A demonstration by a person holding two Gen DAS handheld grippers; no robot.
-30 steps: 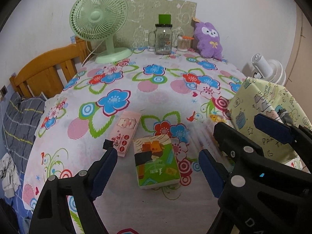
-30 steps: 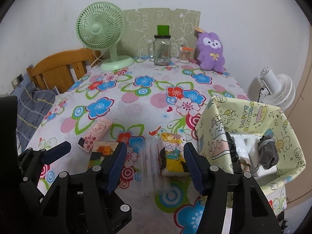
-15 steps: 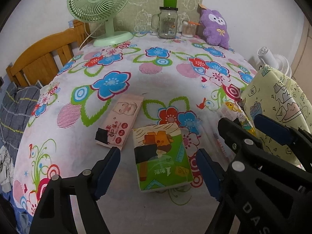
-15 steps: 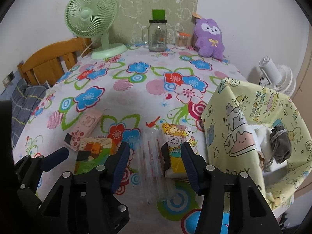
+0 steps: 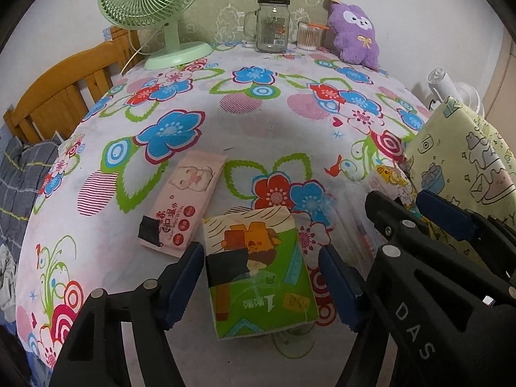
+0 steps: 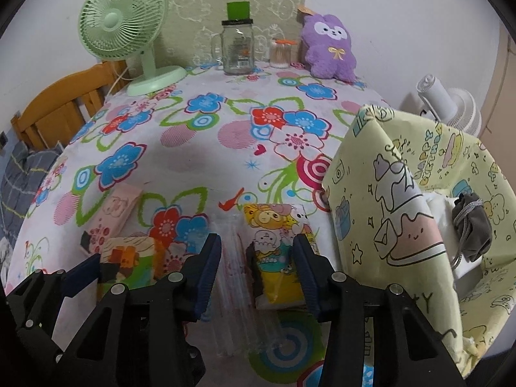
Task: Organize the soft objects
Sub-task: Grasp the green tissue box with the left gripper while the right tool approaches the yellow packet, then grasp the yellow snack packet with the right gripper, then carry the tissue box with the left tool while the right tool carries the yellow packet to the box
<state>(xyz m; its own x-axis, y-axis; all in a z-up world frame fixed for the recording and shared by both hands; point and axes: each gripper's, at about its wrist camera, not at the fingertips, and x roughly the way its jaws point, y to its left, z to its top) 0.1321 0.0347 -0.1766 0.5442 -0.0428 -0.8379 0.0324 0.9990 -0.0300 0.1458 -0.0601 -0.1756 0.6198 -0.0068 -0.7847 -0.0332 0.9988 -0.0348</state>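
Left gripper (image 5: 261, 277): jaws spread and just now closing in; the green tissue pack (image 5: 258, 271) lies flat between the blue pads, left pad at the pack's edge, right pad a little clear of it. No firm pinch visible.

Right gripper (image 6: 258, 267): jaws partly spread, also just now closing in; the yellow cartoon tissue pack (image 6: 277, 251) lies between the pads, right pad at its edge, left pad standing off with a gap. Contact on the right side cannot be told for certain.

Pink wipes pack (image 5: 183, 203): flat on the cloth, just beside the green pack's upper left corner, outside either gripper.

Clear plastic sleeve (image 6: 235, 277): thin, transparent, lying between the two tissue packs; contents too faint to tell.

Yellow-green fabric basket (image 6: 387, 174): printed with cartoon figures, at the table's right edge, just beside the yellow pack. Inside it: a grey drawstring pouch (image 6: 471, 225) on something white.

Table (image 5: 258, 122): covered with a white cloth of large blue, red and green flowers.

Far edge, against the wall: green desk fan (image 5: 151, 3), glass mug jar (image 5: 272, 22) with green lid, small jar of cotton swabs (image 5: 308, 37), purple plush toy (image 5: 354, 32).

Surroundings: wooden chair (image 5: 61, 96) at left with a grey checked cloth (image 5: 19, 174) below it; white fan (image 6: 448, 103) beyond the basket; pale wall behind.
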